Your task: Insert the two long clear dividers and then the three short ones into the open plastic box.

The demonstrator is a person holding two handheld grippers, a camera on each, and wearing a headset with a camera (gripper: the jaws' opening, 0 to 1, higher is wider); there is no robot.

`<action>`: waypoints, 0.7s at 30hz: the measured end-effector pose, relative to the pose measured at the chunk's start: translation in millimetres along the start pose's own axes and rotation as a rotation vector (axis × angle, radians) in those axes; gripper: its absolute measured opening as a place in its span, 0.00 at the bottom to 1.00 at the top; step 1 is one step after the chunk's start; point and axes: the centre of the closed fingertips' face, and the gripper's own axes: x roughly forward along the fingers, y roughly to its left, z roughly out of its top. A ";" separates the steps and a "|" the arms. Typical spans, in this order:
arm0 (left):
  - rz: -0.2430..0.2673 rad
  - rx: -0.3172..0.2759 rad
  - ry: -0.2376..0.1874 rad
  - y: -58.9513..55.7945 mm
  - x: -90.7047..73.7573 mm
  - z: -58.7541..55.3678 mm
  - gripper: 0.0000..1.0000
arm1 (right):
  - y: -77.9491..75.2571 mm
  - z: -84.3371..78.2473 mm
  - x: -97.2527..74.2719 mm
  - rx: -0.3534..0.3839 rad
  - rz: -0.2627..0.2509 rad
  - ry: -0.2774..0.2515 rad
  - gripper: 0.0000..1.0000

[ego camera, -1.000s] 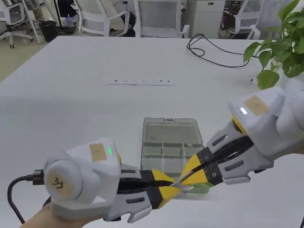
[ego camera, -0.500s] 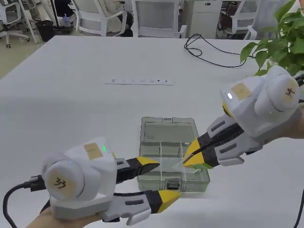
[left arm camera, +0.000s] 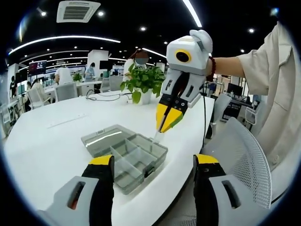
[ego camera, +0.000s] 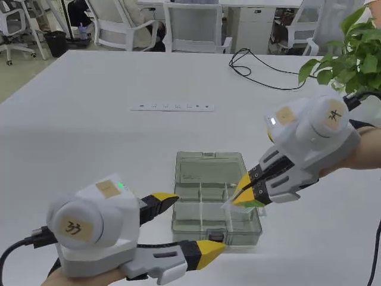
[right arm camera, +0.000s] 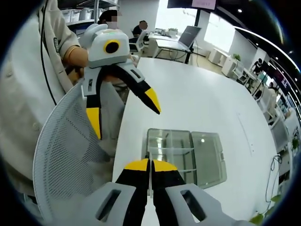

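Observation:
The open clear plastic box (ego camera: pixel 207 168) lies on the white table (ego camera: pixel 89 131), lid laid flat behind a base split into compartments. My right gripper (ego camera: pixel 240 200) hovers over the box's right front part, shut on a small clear divider (ego camera: pixel 228 206). From the left gripper view, the right gripper (left arm camera: pixel 165 123) hangs above the box (left arm camera: pixel 123 149) with the divider (left arm camera: pixel 157 137) pointing down. My left gripper (ego camera: pixel 187 223) stands open at the box's front left, holding nothing. In the right gripper view the right gripper (right arm camera: pixel 150 165) is shut above the box (right arm camera: pixel 184 155), and the left gripper (right arm camera: pixel 123 117) is open beyond.
A white power strip (ego camera: pixel 172 107) lies mid-table behind the box. A black cable (ego camera: pixel 262 65) curls at the far right beside a green plant (ego camera: pixel 348 56). Office chairs (ego camera: pixel 196 24) line the far edge. A mesh chair (right arm camera: pixel 70 141) stands at the near side.
The left gripper has let go of the divider, opened and drawn back to the left. The right gripper, still shut on the divider, has risen and moved right over the box.

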 end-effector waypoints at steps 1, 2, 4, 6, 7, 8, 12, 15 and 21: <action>0.003 -0.005 0.006 0.2 -0.2 -1.2 0.71 | -1.0 -2.5 0.4 0.005 -0.005 0.014 0.02; 0.004 -0.007 0.007 0.3 -0.2 -1.6 0.72 | -2.3 -4.1 0.5 0.006 -0.011 0.023 0.02; 0.006 -0.005 0.012 0.3 -0.1 -2.4 0.74 | -2.4 -6.1 0.4 0.011 -0.011 0.033 0.02; 0.009 -0.005 0.014 0.5 0.0 -2.8 0.77 | -5.3 -9.0 0.5 0.021 -0.023 0.049 0.02; 0.010 -0.006 0.014 0.6 0.0 -2.8 0.78 | -5.8 -10.4 0.7 0.023 -0.024 0.057 0.02; 0.012 -0.008 0.015 0.9 0.0 -2.9 0.79 | -7.3 -12.8 1.2 0.027 -0.029 0.070 0.02; 0.015 -0.005 0.024 0.2 0.0 -4.4 0.82 | -10.4 -17.7 3.4 0.041 -0.036 0.097 0.02; 0.021 -0.003 0.024 0.8 -0.2 -4.5 0.86 | -14.5 -21.0 5.1 0.052 -0.041 0.117 0.02; 0.036 -0.005 0.020 4.1 -1.3 -4.0 0.90 | -23.4 -26.3 10.2 0.095 -0.060 0.150 0.02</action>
